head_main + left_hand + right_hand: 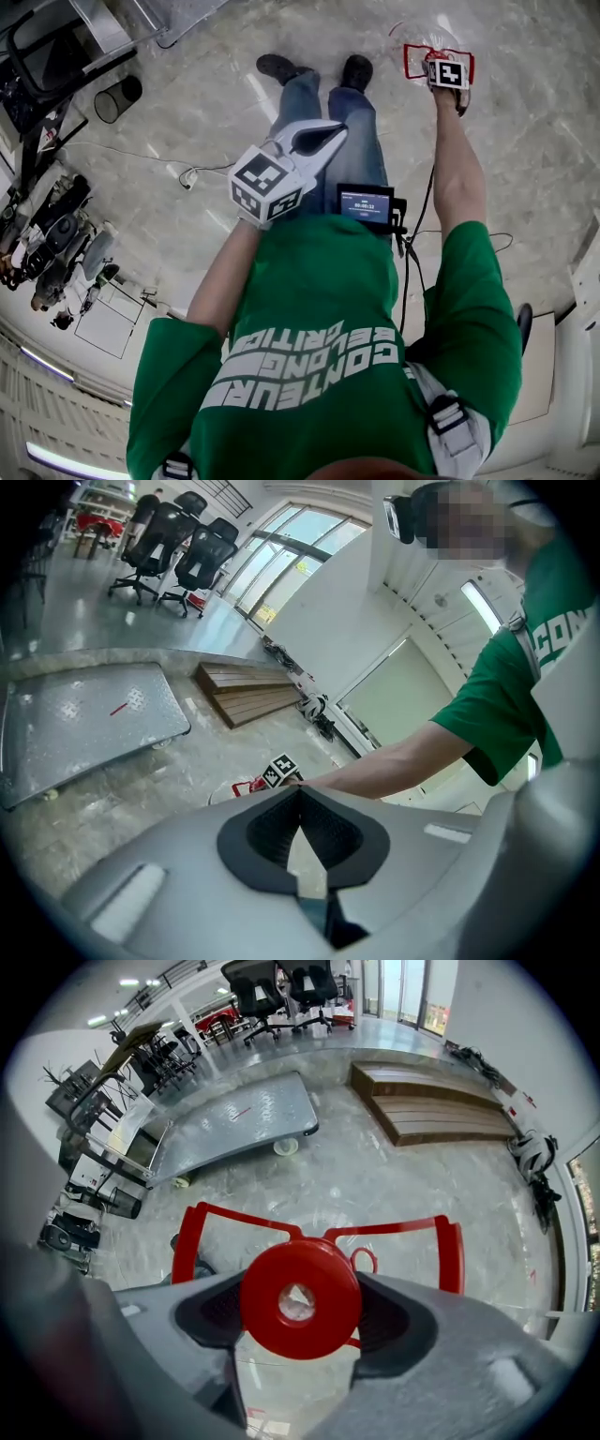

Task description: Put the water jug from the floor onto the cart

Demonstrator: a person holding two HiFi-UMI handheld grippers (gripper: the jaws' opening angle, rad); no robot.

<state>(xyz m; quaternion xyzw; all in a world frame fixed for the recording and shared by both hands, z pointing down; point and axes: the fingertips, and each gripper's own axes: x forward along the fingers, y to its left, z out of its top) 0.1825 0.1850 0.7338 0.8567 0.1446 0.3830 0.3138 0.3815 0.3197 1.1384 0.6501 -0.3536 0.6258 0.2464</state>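
The water jug (281, 1372), a clear one with a red cap (300, 1299), is hanging below the right gripper (300, 1312), whose jaws are pinching the cap from either side. Its red carrying handle (192, 1241) is spreading out in two loops to the left and right of the cap. In the head view the jug (412, 42) is showing at the end of the person's straightened right arm, low over the pale marble floor (525, 141) and just beside the person's dark shoes (356, 70); whether its base is touching the floor cannot be told. The right gripper (448, 77) is pointing downward there.

The left gripper (302, 803) is being held up in front of the person's green T-shirt (328, 309), its jaws pressed together with nothing between them. In the head view it (314, 141) is pointing toward the person's jeans (309, 98).

The cart (234, 1119), a flat metal platform trolley, is standing bare on the floor well apart from the jug, and is also showing in the left gripper view (84, 714). A stack of wooden boards (431, 1101) is lying beyond it, and black office chairs (281, 983) are standing farther back. A small screen device (366, 204) is hanging at the person's waist.
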